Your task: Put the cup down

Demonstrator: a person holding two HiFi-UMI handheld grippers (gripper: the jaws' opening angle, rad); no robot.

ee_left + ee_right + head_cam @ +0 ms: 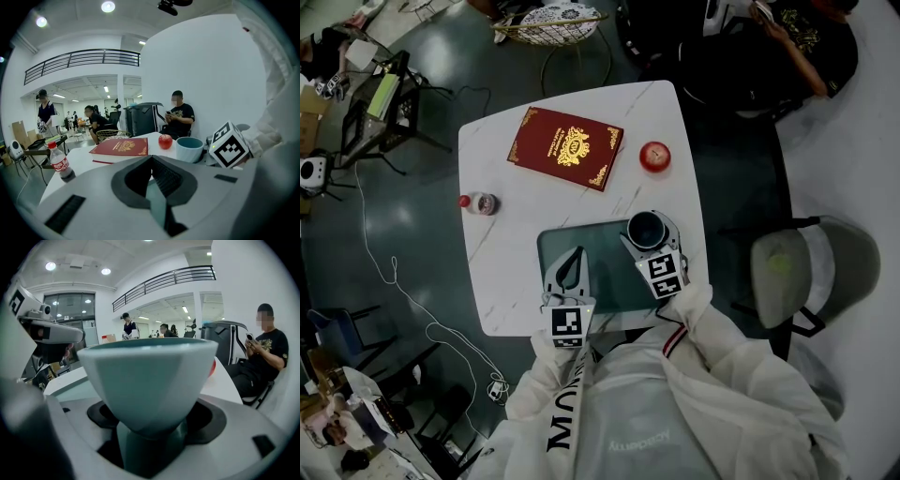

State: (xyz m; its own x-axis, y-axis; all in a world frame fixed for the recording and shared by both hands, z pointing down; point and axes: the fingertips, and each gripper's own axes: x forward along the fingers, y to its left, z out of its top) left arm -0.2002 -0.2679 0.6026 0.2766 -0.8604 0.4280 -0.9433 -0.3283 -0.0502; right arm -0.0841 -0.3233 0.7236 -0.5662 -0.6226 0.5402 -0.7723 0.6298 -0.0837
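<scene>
A pale teal cup (646,229) with a dark inside sits between the jaws of my right gripper (648,225), which is shut on it over the far right corner of the dark green mat (609,277). In the right gripper view the cup (147,380) fills the middle, its narrow base down between the jaws. From the left gripper view the cup (190,149) shows upright beside the right gripper's marker cube. My left gripper (577,253) rests over the mat's left part, shut with nothing in it, its fingertips (151,161) meeting.
On the white table (497,272) lie a red book (565,147), a red apple (654,156) and a small bottle (478,202) on its side near the left edge. A grey chair (797,267) stands to the right. A seated person (787,47) is beyond the table.
</scene>
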